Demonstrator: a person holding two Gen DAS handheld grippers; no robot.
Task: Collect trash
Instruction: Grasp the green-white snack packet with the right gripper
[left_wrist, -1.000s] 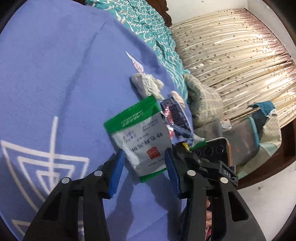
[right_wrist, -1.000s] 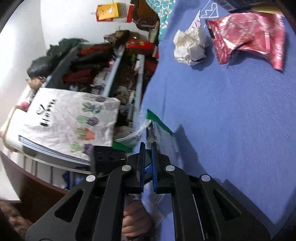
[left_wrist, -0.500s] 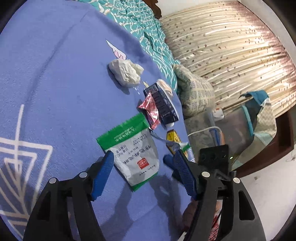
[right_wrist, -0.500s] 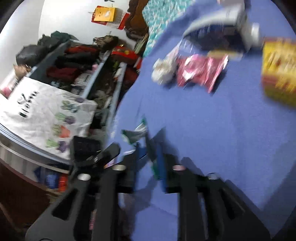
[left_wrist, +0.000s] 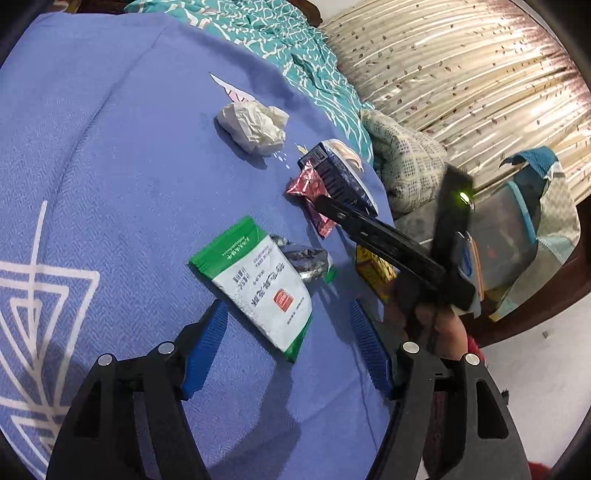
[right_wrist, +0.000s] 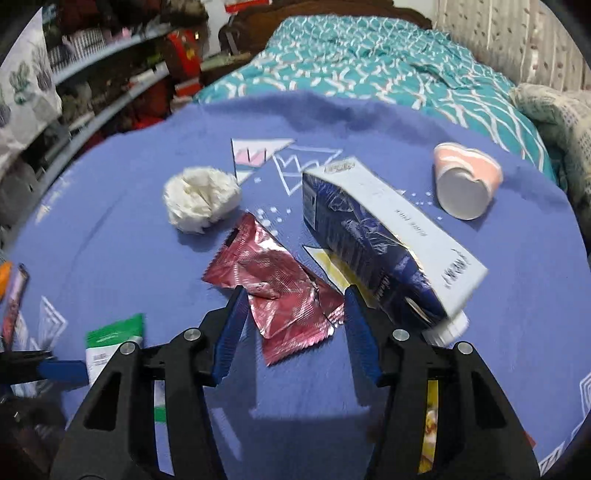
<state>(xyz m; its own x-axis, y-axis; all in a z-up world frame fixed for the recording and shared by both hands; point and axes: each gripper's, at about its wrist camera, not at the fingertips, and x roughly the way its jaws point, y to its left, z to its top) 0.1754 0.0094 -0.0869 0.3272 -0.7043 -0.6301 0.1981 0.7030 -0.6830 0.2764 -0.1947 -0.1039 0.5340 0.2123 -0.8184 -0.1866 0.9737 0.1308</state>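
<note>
We hold both grippers over a blue blanket (right_wrist: 369, 424) strewn with trash. Our right gripper (right_wrist: 293, 325) is spread wide with its 2 blue fingers either side of the near end of a red foil wrapper (right_wrist: 280, 288), which lies flat beside a dark blue carton (right_wrist: 373, 240). Our left gripper (left_wrist: 288, 332) is spread too, straddling the lower corner of a green and white sachet (left_wrist: 258, 280) and pinching nothing. We judge both packets very light, thin and floppy, with slick film that could slide out of the pads, so we would pinch well in from a crinkled edge, pressing down into the soft blanket. The crumpled tissue (right_wrist: 201, 199) should squash easily; the carton looks stiffer and wants a grip across its narrow side.
</note>
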